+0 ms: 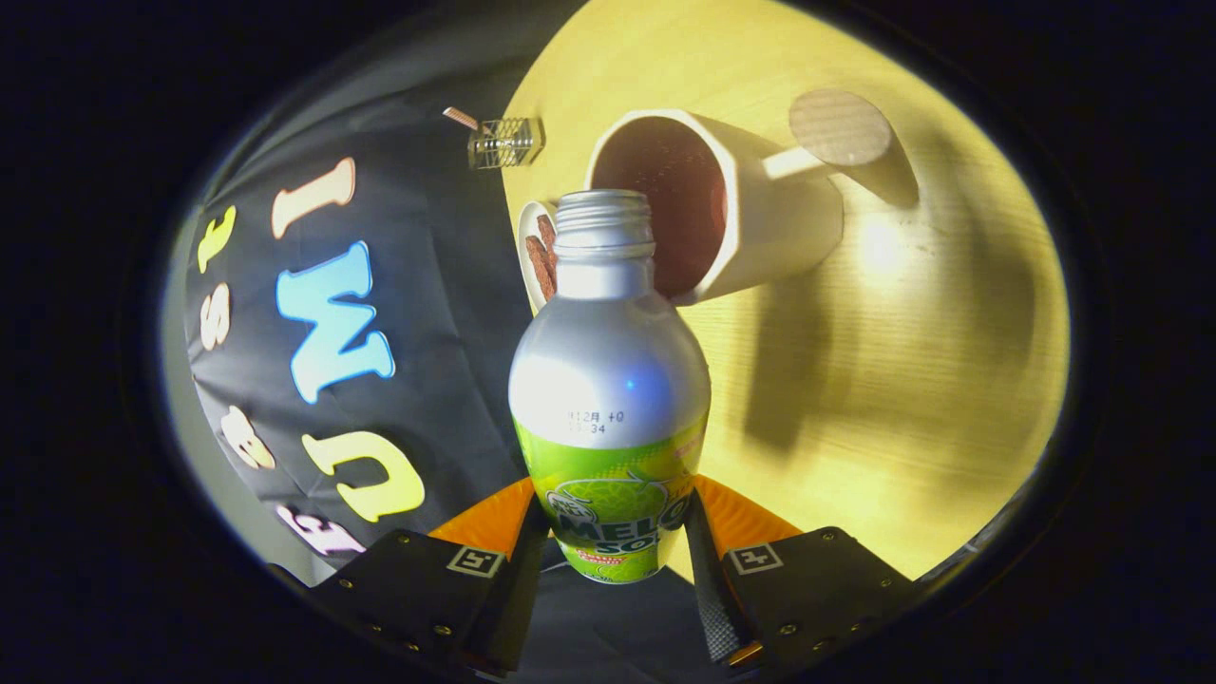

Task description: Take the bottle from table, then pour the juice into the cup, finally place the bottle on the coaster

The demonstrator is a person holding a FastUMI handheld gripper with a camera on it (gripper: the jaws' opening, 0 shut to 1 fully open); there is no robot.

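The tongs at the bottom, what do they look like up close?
The tongs are two chunky blocks studded with small screws. Each block carries a little square tag printed with a black-and-white pattern. From each block a flat finger reaches forward.

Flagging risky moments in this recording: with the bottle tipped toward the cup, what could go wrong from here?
The gripper is shut on the bottle low on its label, so it might swivel. The open mouth sits near the cup rim, so juice could miss. A small plate lies just beside the cup and might catch spills.
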